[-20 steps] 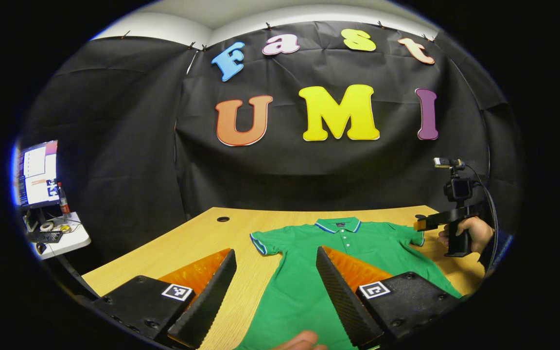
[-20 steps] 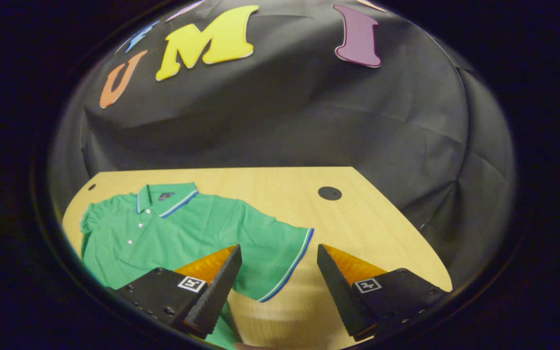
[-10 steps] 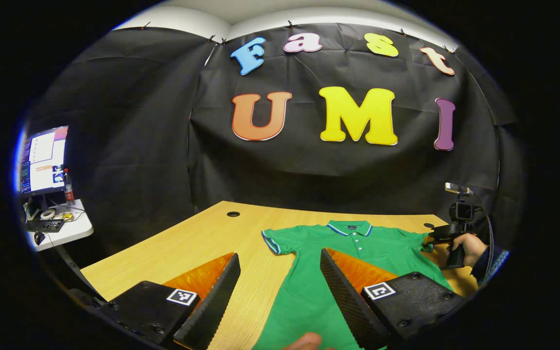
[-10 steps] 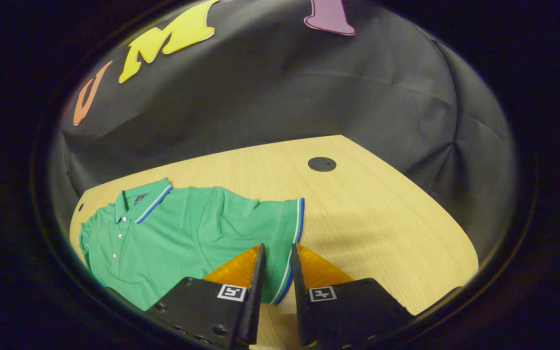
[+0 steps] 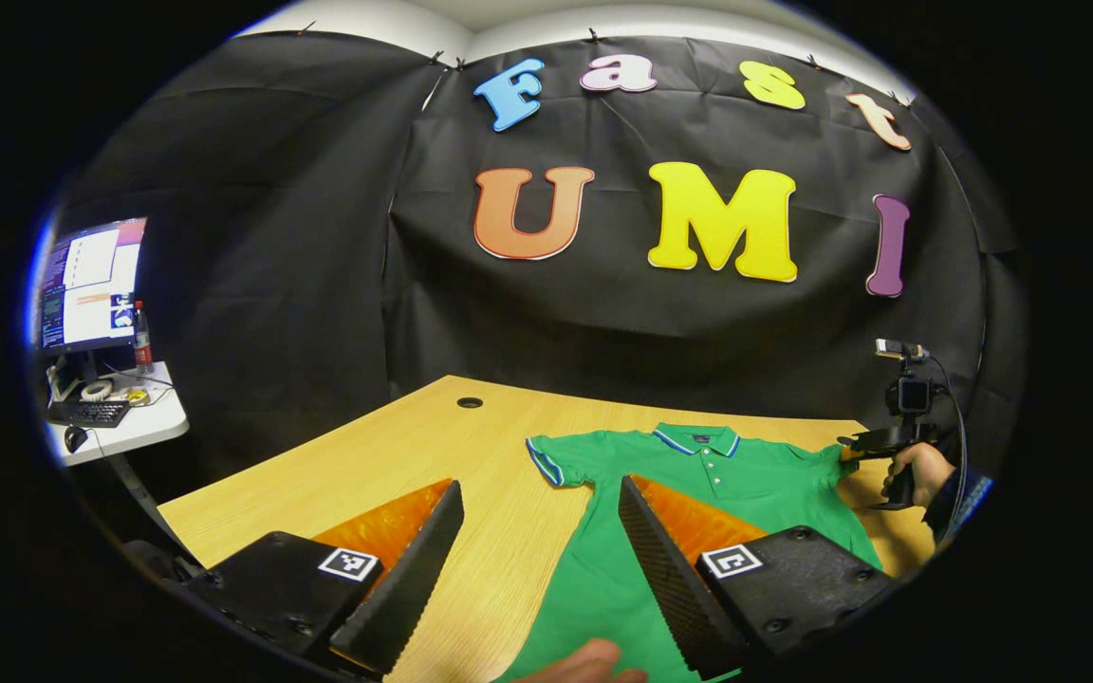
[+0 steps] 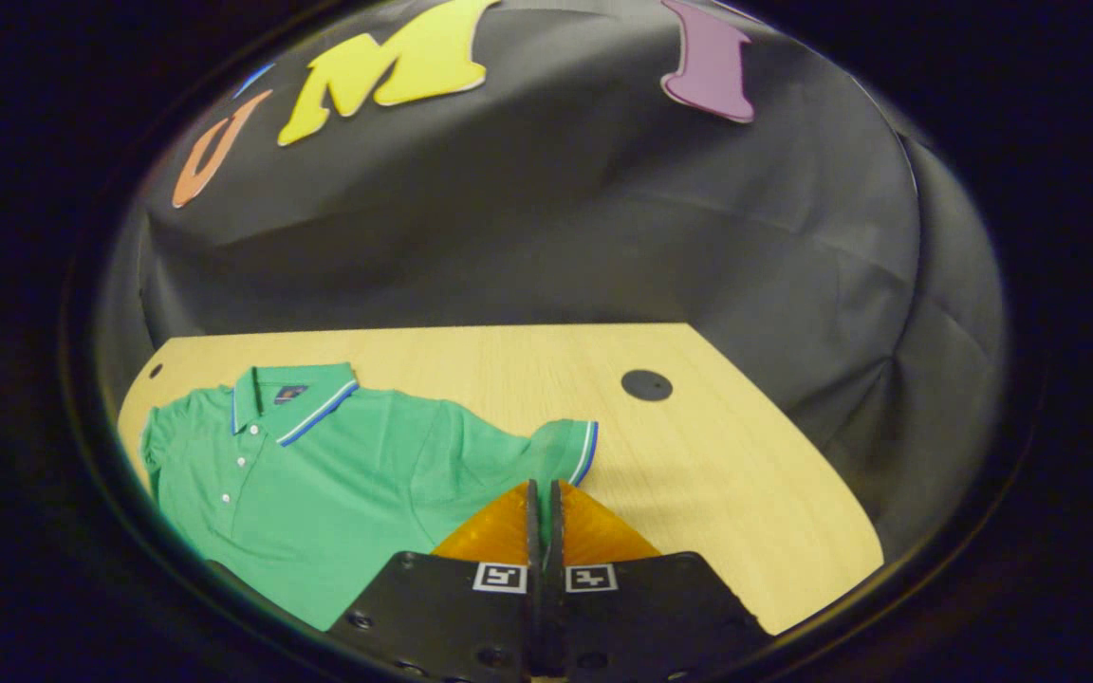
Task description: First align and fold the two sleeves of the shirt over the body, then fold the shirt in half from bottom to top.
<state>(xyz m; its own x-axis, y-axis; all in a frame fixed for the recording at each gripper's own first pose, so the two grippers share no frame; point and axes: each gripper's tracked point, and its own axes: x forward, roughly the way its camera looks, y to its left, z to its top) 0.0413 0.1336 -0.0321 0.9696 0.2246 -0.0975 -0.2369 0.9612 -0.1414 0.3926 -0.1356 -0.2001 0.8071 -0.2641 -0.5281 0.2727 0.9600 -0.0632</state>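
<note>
— Pinching the cloth, is the right tool (image 6: 543, 493) doing that now?

— Yes. In the right gripper view its two fingers are pressing together with almost no gap, and the right sleeve (image 6: 561, 451) of the green shirt (image 6: 319, 474) is bunching up just in front of them. The sleeve edge seems to be going in between the fingers, so I am reading it as clenched on the sleeve. In the left gripper view the same tool (image 5: 855, 446) is sitting at the sleeve end, and a hand (image 5: 921, 470) in a dark sleeve is holding its grip.

— And the left tool (image 5: 537, 531)?

— It is standing wide apart, released, with nothing between its fingers. It is hovering above the near part of the surface (image 5: 366, 465); one finger is lying over bare wood, the other over the shirt's lower body.

— Where is the shirt lying?

— It is lying flat on the wooden surface, front side up, collar (image 5: 694, 438) pointing toward the black cloth wall, buttons showing. The left sleeve (image 5: 551, 463) is spreading out flat to the side. A fingertip (image 5: 584, 659) is showing at the bottom edge of the left gripper view, at the shirt's hem.

— Anything else around?

— A round hole (image 6: 646, 384) in the surface is sitting beyond the right sleeve. Far at the side, a monitor (image 5: 91, 294) is glowing on a small white table (image 5: 143, 432), with a keyboard (image 5: 86, 413) and a bottle (image 5: 140, 337) beside it.
</note>
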